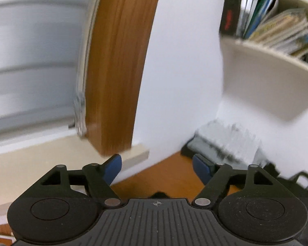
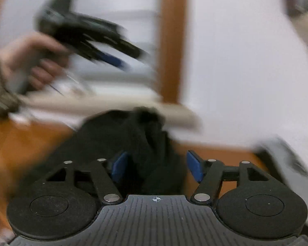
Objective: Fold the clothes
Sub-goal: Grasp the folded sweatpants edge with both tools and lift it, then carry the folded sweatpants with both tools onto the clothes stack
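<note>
A black garment (image 2: 141,143) lies crumpled on the wooden table (image 2: 20,143), right ahead of my right gripper (image 2: 157,167). That gripper is open, its blue pads on either side of the cloth's near part without closing on it. My left gripper (image 1: 157,167) is open too, held up in the air with nothing between its blue pads; only a small dark bit of the garment (image 1: 159,195) peeks below it. In the right wrist view the left gripper (image 2: 121,57) appears raised at the upper left, held by a hand (image 2: 30,61). Both views are blurred by motion.
A wooden post (image 1: 121,65) and a window with blinds (image 1: 30,61) stand ahead at the left. A beige shelf with books (image 1: 277,41) hangs on the white wall at the right. A grey and black object (image 1: 225,143) sits on the table by the wall.
</note>
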Tool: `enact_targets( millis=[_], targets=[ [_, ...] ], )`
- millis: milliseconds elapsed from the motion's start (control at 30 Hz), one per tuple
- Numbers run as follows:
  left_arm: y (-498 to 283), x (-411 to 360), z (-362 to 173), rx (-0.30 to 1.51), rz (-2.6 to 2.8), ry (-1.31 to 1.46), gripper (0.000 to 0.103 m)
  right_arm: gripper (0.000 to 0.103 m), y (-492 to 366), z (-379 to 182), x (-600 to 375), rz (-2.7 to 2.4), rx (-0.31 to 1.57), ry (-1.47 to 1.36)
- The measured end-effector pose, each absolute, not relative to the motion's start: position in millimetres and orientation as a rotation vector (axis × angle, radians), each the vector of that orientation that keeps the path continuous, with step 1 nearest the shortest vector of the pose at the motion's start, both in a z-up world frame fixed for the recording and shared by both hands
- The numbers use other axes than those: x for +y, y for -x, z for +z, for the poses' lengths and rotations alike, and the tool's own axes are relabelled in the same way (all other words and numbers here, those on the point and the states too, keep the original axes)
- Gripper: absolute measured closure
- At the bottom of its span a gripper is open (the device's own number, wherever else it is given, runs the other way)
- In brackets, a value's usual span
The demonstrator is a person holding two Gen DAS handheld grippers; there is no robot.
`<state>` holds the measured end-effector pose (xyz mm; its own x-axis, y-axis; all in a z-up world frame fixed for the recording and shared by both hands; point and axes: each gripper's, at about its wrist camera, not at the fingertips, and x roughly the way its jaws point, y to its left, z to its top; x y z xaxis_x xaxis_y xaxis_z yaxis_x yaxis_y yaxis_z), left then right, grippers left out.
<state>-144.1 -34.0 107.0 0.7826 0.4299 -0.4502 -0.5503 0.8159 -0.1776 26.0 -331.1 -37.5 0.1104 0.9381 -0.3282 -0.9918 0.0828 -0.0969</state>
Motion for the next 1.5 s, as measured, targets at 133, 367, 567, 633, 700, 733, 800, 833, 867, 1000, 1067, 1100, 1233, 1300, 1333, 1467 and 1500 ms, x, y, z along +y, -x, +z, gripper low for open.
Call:
enact_targets(
  millis=[133,367,567,633,700,733,800,833,867,1000,1067,1100,1233,1300,1333,1467,1500],
  targets=[
    [140.6,-6.4,68.6,0.46,0.574,0.364,0.024,0.04,-41.5,-43.3,-329.9,1.456,0.251,0.289],
    [173.6,7.3,33.3,0.515,0.607,0.368,0.023,0.04,-9.9,-43.4,-305.3,1.589,0.23,0.347],
    [201.2,3.4,19.9,0.529,0.599,0.37,0.022,0.034,18.8,-54.4,-278.6,1.594,0.223,0.414],
    [202.5,3.2,16.8,0.526,0.599,0.366,0.022,0.034,19.1,-60.4,-275.0,1.577,0.225,0.449],
    [202.6,3.8,13.7,0.524,0.589,0.368,0.022,0.037,16.0,-73.4,-270.2,1.571,0.212,0.506],
    [201.5,4.6,11.5,0.524,0.581,0.371,0.022,0.037,13.6,-77.5,-270.2,1.57,0.199,0.525],
    [198.0,5.7,8.4,0.528,0.564,0.362,0.022,0.038,5.2,-81.3,-272.5,1.581,0.196,0.547],
    [196.0,6.1,8.0,0.53,0.554,0.359,0.022,0.038,-3.2,-80.2,-274.9,1.594,0.223,0.544],
    [194.0,6.6,7.7,0.533,0.543,0.356,0.022,0.039,-11.6,-79.1,-277.2,1.607,0.251,0.542],
    [180.5,8.9,12.4,0.543,0.474,0.335,0.022,0.039,-38.3,-74.6,-281.9,1.574,0.205,0.621],
    [171.2,9.7,14.3,0.547,0.436,0.329,0.022,0.039,-53.1,-69.6,-282.2,1.538,0.167,0.674],
    [165.7,9.9,15.3,0.55,0.417,0.326,0.022,0.039,-64.9,-67.1,-280.9,1.52,0.167,0.686],
    [133.5,9.7,14.5,0.564,0.334,0.306,0.02,0.039,-113.7,-61.4,-277.0,1.408,0.156,0.719],
    [114.1,11.7,9.4,0.574,0.296,0.307,0.019,0.039,-136.2,-61.2,-274.5,1.338,0.158,0.711],
    [104.2,13.1,6.5,0.578,0.276,0.31,0.019,0.039,-145.9,-61.7,-273.5,1.301,0.163,0.698],
    [77.4,23.0,-9.4,0.576,0.214,0.353,0.019,0.039,-177.9,-60.0,-281.9,1.261,0.307,0.545],
    [71.8,25.6,-13.4,0.573,0.199,0.366,0.019,0.037,-182.6,-58.2,-288.1,1.262,0.354,0.487]
  ],
)
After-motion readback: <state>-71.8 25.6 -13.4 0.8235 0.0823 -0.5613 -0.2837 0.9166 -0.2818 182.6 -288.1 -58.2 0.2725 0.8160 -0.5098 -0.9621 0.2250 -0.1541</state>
